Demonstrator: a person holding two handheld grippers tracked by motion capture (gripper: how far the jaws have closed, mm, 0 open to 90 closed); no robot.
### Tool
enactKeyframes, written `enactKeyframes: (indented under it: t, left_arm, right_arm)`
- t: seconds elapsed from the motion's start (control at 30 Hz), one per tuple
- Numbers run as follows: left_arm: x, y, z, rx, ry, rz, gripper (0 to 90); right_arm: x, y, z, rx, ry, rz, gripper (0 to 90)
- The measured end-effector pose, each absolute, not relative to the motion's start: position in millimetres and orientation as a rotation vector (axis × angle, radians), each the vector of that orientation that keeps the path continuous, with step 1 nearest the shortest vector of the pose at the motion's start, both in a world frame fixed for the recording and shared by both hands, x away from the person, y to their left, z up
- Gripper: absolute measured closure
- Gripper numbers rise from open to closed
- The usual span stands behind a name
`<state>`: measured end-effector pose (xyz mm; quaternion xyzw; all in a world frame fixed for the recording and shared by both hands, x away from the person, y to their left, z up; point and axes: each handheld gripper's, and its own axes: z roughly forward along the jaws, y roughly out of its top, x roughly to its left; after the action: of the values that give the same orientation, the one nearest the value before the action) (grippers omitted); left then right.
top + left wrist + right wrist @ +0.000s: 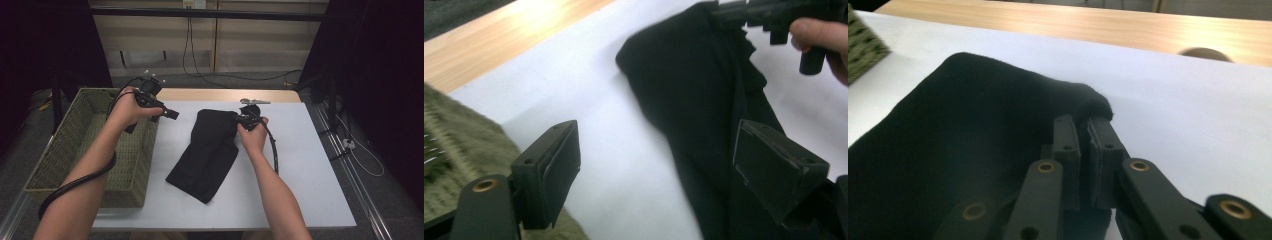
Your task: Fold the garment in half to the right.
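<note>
The black cloth [207,152] lies flat on the white desk [300,175], just right of the woven basket [70,150]. The right claw [1083,131] is clamped on the cloth's far right corner; the pinched fabric between its pads is mostly hidden. The left claw [654,175] hangs spread wide above the cloth's left edge, gripping nothing. In the high view, the cloth's folds are hard to make out.

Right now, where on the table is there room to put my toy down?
The white sheet is bare right of the black cloth, out to the table edge. A narrower bare strip lies between cloth and basket. The middle is crowded: the right gripper pinches the cloth there.
</note>
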<state>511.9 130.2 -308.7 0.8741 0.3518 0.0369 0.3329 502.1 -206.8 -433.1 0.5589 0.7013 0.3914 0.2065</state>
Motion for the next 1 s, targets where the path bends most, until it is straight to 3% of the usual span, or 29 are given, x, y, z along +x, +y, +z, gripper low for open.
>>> enactKeyframes:
  t: [0.33, 1.0]
  left_arm:
    - [503.4, 108.7, -319.3, 2.299, 0.874, 0.059, 18.9]
    - [481.0, 67.8, -339.6, 2.304, 0.807, 0.007, 18.5]
  right_arm:
    - [473.2, -272.4, -443.4, 1.652, 1.877, 1.026, 84.1]
    - [417.6, -312.8, -446.7, 1.715, 1.793, 1.003, 84.1]
